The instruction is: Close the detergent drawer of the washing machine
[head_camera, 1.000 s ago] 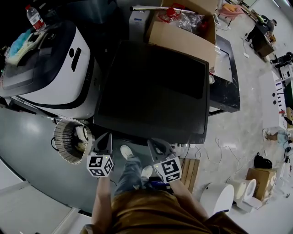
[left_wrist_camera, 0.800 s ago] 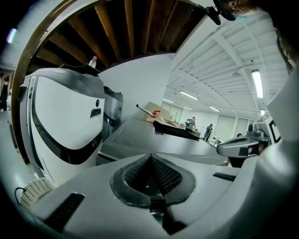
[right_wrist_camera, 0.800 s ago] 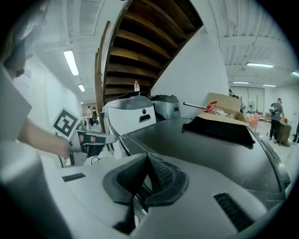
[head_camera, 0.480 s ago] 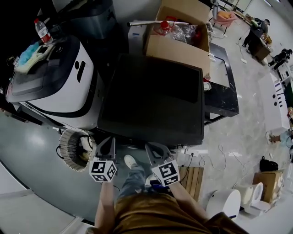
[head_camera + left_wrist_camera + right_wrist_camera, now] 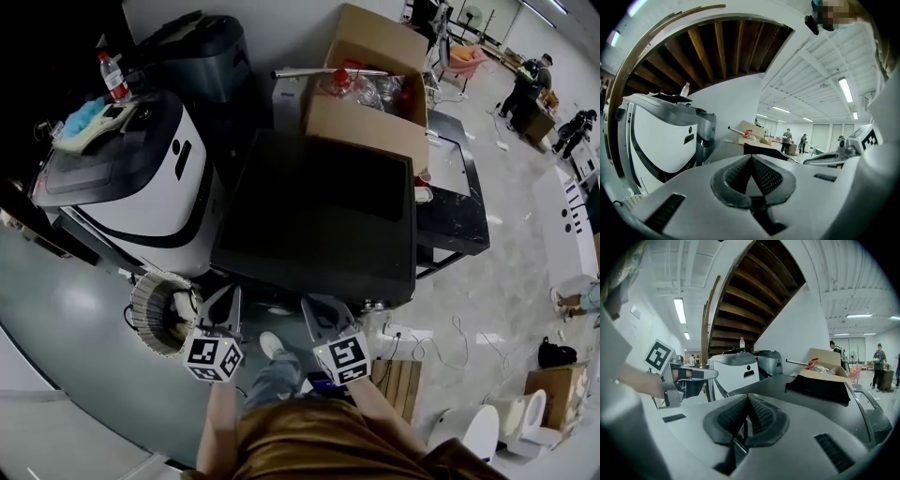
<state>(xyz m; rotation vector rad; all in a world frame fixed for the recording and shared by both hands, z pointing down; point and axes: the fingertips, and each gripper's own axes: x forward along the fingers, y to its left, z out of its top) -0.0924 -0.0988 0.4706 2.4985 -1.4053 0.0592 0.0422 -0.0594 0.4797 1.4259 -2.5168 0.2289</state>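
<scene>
**Both tongs clenched, empty**

The left tongs [image 5: 751, 158] and right tongs [image 5: 747, 398] press together on nothing, side by side near the front edge of the dark, flat-topped washing machine [image 5: 319, 211]. Its detergent drawer cannot be made out. An open brown cardboard box [image 5: 366, 105] stands behind.

Left gripper [image 5: 223, 298] and right gripper [image 5: 314, 307] side by side at near edge of dark machine top [image 5: 319, 216]. Ahead: flat bare top, free passage. Far end, ahead of right gripper: cardboard box [image 5: 370, 103] blocks. Left of left gripper: white machine [image 5: 141, 178] close; round basket [image 5: 150, 314] just beside, lower. Right of right gripper: open floor [image 5: 487, 281], wooden pallet [image 5: 389, 375] low.
</scene>
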